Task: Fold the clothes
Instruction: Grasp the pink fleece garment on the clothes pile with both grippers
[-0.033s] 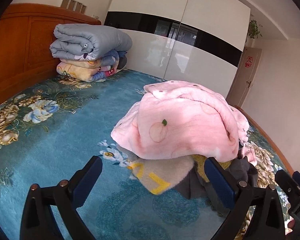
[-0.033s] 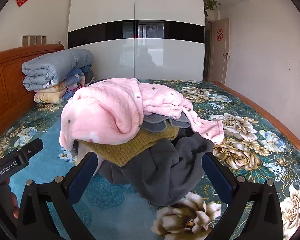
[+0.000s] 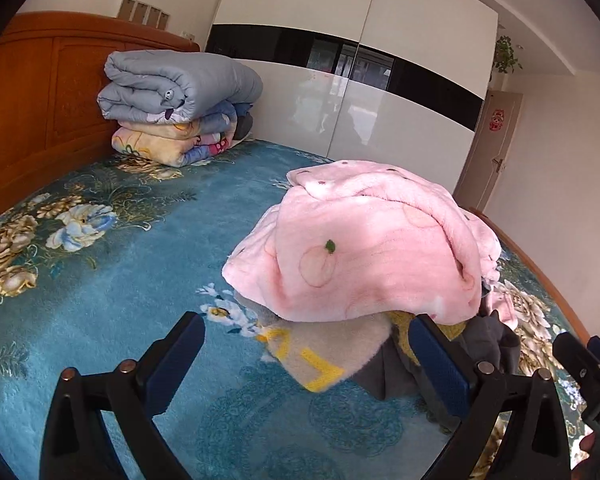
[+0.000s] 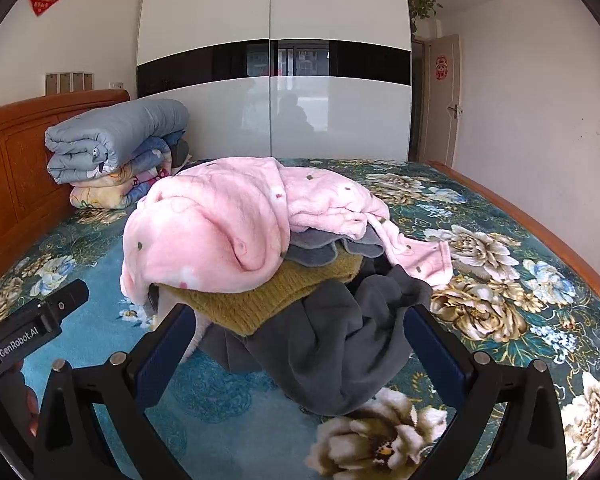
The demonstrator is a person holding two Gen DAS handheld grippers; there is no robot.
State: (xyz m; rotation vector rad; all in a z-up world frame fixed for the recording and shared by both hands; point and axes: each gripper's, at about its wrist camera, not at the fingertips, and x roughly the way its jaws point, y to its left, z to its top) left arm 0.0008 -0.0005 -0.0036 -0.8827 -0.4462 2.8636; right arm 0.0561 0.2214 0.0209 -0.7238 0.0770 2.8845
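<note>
the left gripper (image 3: 306,354) stands with its jaws spread wide and nothing between the pads; it hangs over bare blue bedspread (image 3: 112,312), just short of the clothes pile. the right gripper (image 4: 296,344) is spread just as wide, also gripping nothing, with the near fold of a dark grey garment (image 4: 340,344) lying in the gap between its fingers but clear of the pads. the pile sits in the middle of the bed: a cream piece with yellow marks (image 3: 324,350) pokes out lowest on the left side, a mustard knit (image 4: 268,300) lies above the grey one, and a pink fleece garment (image 3: 364,252) drapes over the top, one sleeve trailing to the right. left of the pile the bedspread is open and flat up to the wooden headboard (image 3: 32,92). right of it there is a flowered stretch up to the wooden bed edge (image 4: 540,232). far back, folded quilts (image 3: 172,100) are stacked against the headboard, with the white wardrobe (image 4: 272,80) behind.
</note>
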